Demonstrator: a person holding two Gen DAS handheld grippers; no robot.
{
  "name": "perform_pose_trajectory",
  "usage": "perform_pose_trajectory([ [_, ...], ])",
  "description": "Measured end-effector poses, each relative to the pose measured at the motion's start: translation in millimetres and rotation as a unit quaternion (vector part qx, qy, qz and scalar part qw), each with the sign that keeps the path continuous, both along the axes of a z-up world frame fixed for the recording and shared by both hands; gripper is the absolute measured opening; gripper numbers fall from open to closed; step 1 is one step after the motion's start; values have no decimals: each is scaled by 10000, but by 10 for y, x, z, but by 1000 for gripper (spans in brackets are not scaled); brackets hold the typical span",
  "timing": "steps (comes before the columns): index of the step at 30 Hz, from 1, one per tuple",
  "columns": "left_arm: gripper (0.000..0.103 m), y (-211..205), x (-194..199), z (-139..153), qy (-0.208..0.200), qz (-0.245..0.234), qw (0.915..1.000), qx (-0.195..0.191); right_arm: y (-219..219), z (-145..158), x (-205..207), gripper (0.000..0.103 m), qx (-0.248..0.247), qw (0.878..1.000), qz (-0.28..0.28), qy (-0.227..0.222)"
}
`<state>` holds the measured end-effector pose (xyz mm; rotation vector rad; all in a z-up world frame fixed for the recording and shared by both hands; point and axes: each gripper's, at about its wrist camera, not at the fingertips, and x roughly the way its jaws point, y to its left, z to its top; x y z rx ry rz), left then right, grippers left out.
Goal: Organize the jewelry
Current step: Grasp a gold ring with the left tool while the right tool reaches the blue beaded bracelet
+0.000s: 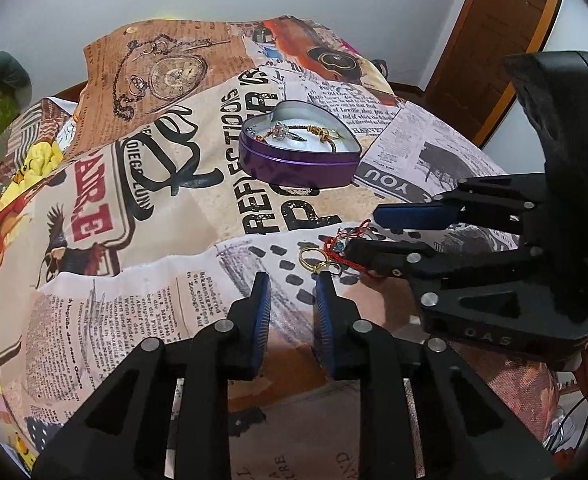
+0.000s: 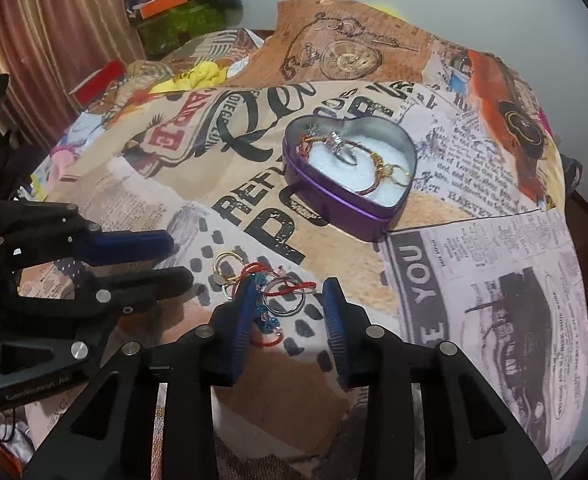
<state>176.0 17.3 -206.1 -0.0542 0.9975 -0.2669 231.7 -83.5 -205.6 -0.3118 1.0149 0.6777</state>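
A purple heart-shaped tin (image 1: 298, 160) (image 2: 334, 208) stands open on the printed cloth, holding a chain, rings and a gold-beaded bracelet (image 2: 386, 168). A loose pile lies nearer: gold rings (image 1: 312, 260) (image 2: 223, 266), a silver ring (image 2: 283, 300) and a red cord bracelet with blue beads (image 2: 267, 312) (image 1: 336, 246). My right gripper (image 2: 289, 292) (image 1: 360, 226) is open, its fingers straddling the pile. My left gripper (image 1: 291, 284) (image 2: 179, 256) is open and empty, just beside the pile's gold rings.
The cloth (image 1: 153, 208) covers a rounded surface that drops off at the edges. Clutter with a green box (image 2: 173, 24) and yellow fabric (image 2: 197, 76) lies beyond the far left edge. A wooden door (image 1: 494, 48) stands at the right.
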Motion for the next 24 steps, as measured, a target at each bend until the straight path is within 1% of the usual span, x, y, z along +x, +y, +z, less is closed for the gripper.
perform_pose_trajectory([
  [1, 22, -5, 2, -3, 9, -13, 10000, -5, 2, -2, 0, 17, 32, 10000, 27, -2],
  [3, 22, -15, -1, -4, 7, -37, 10000, -12, 1, 2, 5, 16, 64, 10000, 54, -16],
  [4, 22, -25, 1, 0, 4, -70, 10000, -19, -5, 2, 4, 10, 77, 10000, 52, -27],
  [5, 22, -35, 4, 5, -3, -87, 10000, -14, -11, -2, 2, 8, 90, 9999, 60, -9],
  [8, 22, -70, 14, 6, -2, -129, 9999, -9, -43, -1, 6, 7, 153, 9999, 13, 26],
  [14, 22, -122, 49, -14, 11, -168, 9999, 14, -160, 70, -1, 7, 263, 9995, -153, -75],
  [17, 22, -146, 91, -44, 34, -163, 9999, 38, -223, 93, -12, 7, 220, 9994, -226, -148],
  [21, 22, -180, 132, -73, 25, -160, 9998, 67, -310, 124, -5, 8, 292, 9991, -315, -54],
  [23, 21, -190, 148, -83, 20, -150, 9999, 64, -323, 128, 1, 10, 307, 9990, -316, 54],
  [24, 20, -194, 162, -88, 16, -142, 9999, 62, -322, 127, 5, 15, 301, 9990, -308, 110],
])
